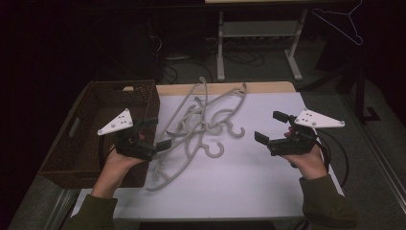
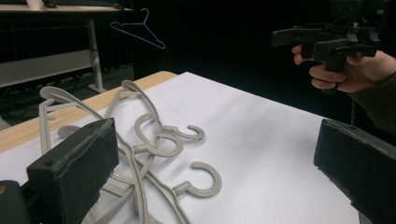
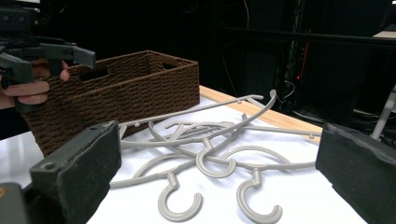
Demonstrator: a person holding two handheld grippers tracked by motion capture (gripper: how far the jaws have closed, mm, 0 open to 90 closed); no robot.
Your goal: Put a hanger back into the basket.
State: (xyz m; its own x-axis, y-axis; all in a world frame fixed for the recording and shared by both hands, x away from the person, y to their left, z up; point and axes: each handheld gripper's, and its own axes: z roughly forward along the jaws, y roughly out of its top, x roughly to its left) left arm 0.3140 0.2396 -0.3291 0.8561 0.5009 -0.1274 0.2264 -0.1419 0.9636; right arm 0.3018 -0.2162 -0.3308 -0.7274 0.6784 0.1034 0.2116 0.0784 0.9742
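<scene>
A tangle of several grey plastic hangers (image 1: 201, 127) lies on the white table sheet (image 1: 249, 177), hooks toward the near side. My left gripper (image 1: 158, 132) hovers open at the pile's left edge, in front of the basket, with nothing between its pads. My right gripper (image 1: 270, 127) stands open to the right of the pile, apart from it. In the left gripper view the hangers (image 2: 154, 144) lie low between my wide jaws (image 2: 215, 144), with the right gripper (image 2: 322, 39) beyond. The right gripper view looks over the hangers (image 3: 210, 154) between its spread jaws (image 3: 217, 158) toward the left gripper (image 3: 42, 51).
A brown wicker basket (image 1: 95, 105) stands at the table's left, its inside dark. A thin blue wire hanger (image 1: 342, 21) hangs behind the table at the far right. White desk legs (image 1: 258, 43) and cables lie on the floor beyond.
</scene>
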